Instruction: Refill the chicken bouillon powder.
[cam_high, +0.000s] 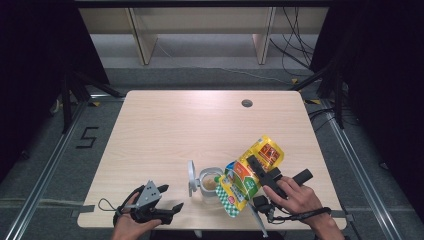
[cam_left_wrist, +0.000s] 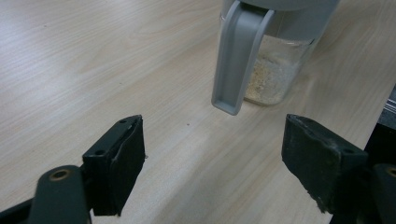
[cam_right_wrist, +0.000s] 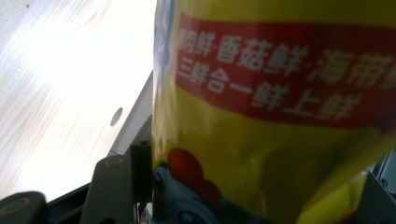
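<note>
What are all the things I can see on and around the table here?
Table: one, light wood, centre of the high view.
Hole: one, dark, round, far right part of the tabletop.
Jar: one, clear with a grey rim, pale grainy powder inside, near front edge of the table.
Jar lid: one, grey, flipped open at the jar's left.
Bag: one, yellow with red and green print, tilted over the jar.
Shelf frame: one, pale wood, beyond the table.
Cables: several, black, on the floor far right.
Left tool: one, black, open, near the front edge, left of the jar.
Right tool: one, black, shut on the bag.
</note>
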